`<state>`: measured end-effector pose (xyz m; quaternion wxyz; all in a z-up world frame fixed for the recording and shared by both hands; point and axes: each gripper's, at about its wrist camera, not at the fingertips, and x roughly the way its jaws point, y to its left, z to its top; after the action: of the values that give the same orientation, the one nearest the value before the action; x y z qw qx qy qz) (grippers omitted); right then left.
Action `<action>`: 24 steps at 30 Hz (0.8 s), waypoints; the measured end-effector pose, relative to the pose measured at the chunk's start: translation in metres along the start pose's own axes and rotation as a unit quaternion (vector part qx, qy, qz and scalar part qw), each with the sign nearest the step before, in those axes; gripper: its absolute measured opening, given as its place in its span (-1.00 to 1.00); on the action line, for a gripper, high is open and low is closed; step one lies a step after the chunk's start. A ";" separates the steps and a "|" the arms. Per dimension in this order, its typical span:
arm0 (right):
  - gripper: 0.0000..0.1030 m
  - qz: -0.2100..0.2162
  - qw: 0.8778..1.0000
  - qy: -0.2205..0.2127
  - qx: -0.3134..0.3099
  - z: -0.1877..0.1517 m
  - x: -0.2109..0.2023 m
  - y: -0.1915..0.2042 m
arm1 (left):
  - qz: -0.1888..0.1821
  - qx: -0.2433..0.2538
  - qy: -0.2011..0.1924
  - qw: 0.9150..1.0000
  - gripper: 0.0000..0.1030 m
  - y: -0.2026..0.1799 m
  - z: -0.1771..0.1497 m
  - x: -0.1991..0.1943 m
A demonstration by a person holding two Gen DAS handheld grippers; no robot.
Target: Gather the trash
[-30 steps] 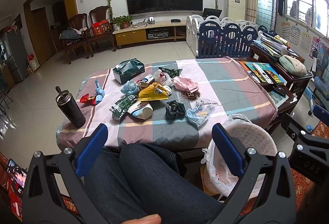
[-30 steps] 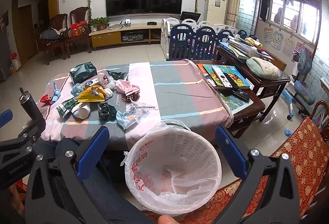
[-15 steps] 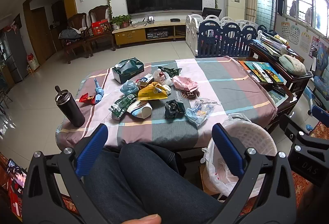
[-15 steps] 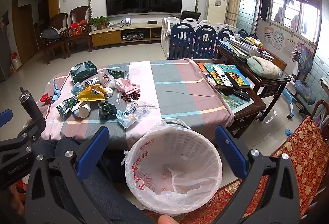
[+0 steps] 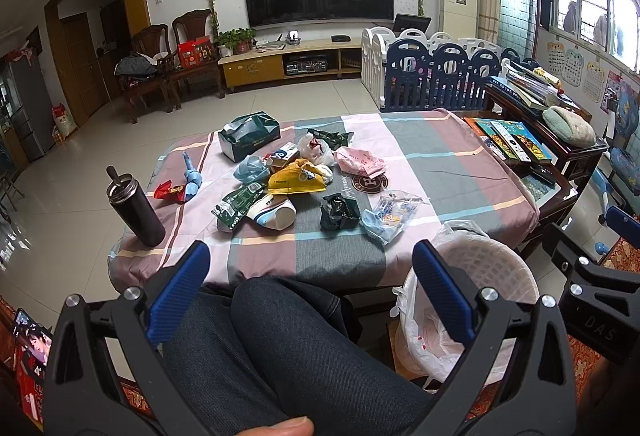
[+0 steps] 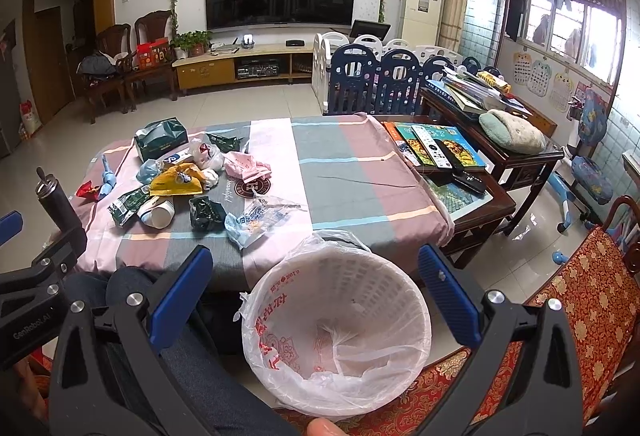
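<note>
The left gripper (image 5: 310, 290) has its blue ribbed pads spread wide, gripping nothing, above a knee in dark denim (image 5: 288, 340); the right gripper (image 6: 312, 286) is also wide apart and holds nothing, over the white basket (image 6: 352, 268) at 6 o'clock in the right wrist view; this round basket is of perforated plastic, lined with a thin crinkled clear bag with red printed characters that I cannot read; the body of the left gripper shows the words "GenRobot.AI" in the right wrist view; further, at 12 o'clock from the left gripper, the table (image 5: 440, 172) wears a soft checked cloth in pink, grey and blue; the trash lies in a loose heap left of the middle: a clear crumpled wrapper (image 5: 390, 214) nearest the basket, a dark green foil packet (image 5: 338, 212) just beside it, a tipped white paper cup (image 5: 276, 214), a yellow bag (image 5: 296, 178), a pink bag (image 5: 360, 162); a glossy black steel bottle (image 5: 136, 212) stands upright at 10 o'clock; farthest, a green tissue box (image 5: 250, 134)
</note>
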<state>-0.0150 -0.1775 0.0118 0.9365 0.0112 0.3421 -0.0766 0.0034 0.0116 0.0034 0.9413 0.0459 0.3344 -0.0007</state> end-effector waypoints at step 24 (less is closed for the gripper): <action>0.95 -0.001 1.000 0.000 -0.001 -0.001 0.001 0.003 | -0.001 0.000 0.000 1.000 0.95 0.001 0.000 0.000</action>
<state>-0.0147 -0.1749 0.0101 0.9365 0.0096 0.3418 -0.0773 0.0038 0.0124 0.0032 0.9412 0.0454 0.3348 -0.0011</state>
